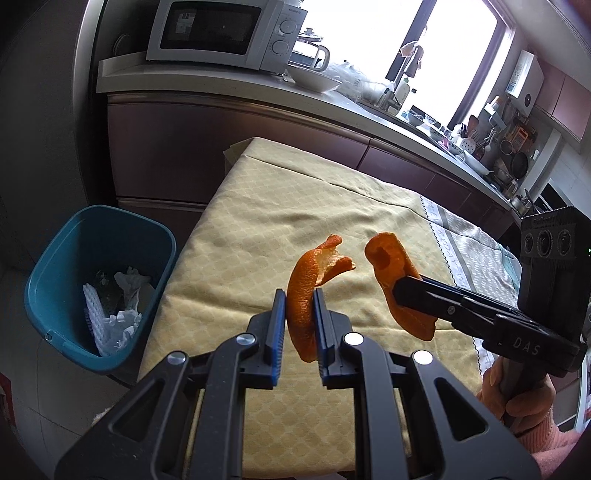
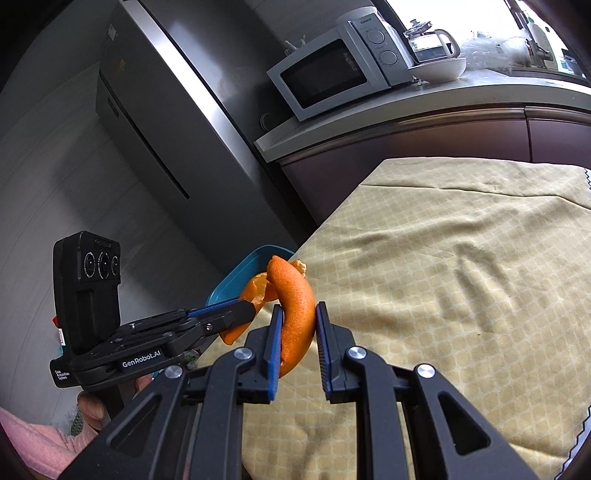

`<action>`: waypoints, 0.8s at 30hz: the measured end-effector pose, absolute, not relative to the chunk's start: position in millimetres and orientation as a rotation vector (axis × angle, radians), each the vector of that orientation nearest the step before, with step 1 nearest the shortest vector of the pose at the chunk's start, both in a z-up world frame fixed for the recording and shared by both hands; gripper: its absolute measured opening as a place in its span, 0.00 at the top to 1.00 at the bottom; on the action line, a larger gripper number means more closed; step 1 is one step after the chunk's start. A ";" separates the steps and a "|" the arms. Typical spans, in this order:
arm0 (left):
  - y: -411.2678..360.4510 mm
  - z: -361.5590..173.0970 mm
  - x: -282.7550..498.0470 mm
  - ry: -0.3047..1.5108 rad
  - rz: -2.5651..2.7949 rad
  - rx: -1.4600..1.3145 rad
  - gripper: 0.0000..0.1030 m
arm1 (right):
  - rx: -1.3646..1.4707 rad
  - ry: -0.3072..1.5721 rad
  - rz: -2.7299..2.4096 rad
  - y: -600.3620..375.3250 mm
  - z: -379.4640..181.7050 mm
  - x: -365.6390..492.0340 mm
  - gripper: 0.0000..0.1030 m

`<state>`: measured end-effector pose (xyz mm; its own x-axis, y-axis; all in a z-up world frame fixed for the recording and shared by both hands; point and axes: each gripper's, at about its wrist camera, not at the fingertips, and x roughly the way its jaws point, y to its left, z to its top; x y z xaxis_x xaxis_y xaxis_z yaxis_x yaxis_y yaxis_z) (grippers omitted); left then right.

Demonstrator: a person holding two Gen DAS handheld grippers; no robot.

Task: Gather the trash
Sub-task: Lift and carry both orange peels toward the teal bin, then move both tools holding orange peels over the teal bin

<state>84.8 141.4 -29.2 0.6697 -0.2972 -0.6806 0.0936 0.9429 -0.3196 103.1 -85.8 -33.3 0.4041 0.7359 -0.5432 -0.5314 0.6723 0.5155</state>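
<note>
My left gripper (image 1: 300, 300) is shut on a curved strip of orange peel (image 1: 306, 280), held above the yellow tablecloth (image 1: 258, 206). Just to its right, my right gripper (image 1: 400, 290) is shut on a second orange peel (image 1: 391, 266). From the right wrist view, that second peel (image 2: 297, 306) arches up between the blue pads of the right gripper (image 2: 297, 314), and the left gripper (image 2: 247, 308) with its peel (image 2: 256, 288) sits to the left. A teal trash bin (image 1: 99, 288) with crumpled white paper inside stands on the floor left of the table; only its rim (image 2: 236, 275) shows behind the peels.
A kitchen counter (image 1: 332, 99) with a microwave (image 1: 225, 33), kettle and dishes runs behind the table. A tall grey fridge (image 2: 166, 122) stands at the left. A hand in a pink sleeve (image 1: 517, 398) grips the right tool. A patterned cloth (image 1: 472, 251) covers the table's right side.
</note>
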 end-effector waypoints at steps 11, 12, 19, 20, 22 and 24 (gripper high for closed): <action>163.8 -27.2 81.4 0.792 -0.180 -0.278 0.85 | 0.263 0.838 0.859 -59.0 -32.3 110.6 0.84; 166.0 -26.9 81.0 0.791 -0.175 -0.279 0.85 | 0.264 0.842 0.866 -56.3 -32.7 111.7 0.84; 182.4 -28.3 79.9 0.787 -0.144 -0.290 0.85 | 0.263 0.857 0.891 -39.4 -35.4 120.9 0.84; 184.9 -28.5 79.8 0.786 -0.138 -0.292 0.85 | 0.262 0.857 0.892 -37.5 -35.3 121.3 0.84; 189.9 -28.8 79.6 0.784 -0.131 -0.297 0.85 | 0.258 0.856 0.897 -33.7 -34.7 122.9 0.84; 194.3 -28.7 79.9 0.783 -0.121 -0.300 0.85 | 0.253 0.856 0.899 -29.6 -34.1 123.8 0.84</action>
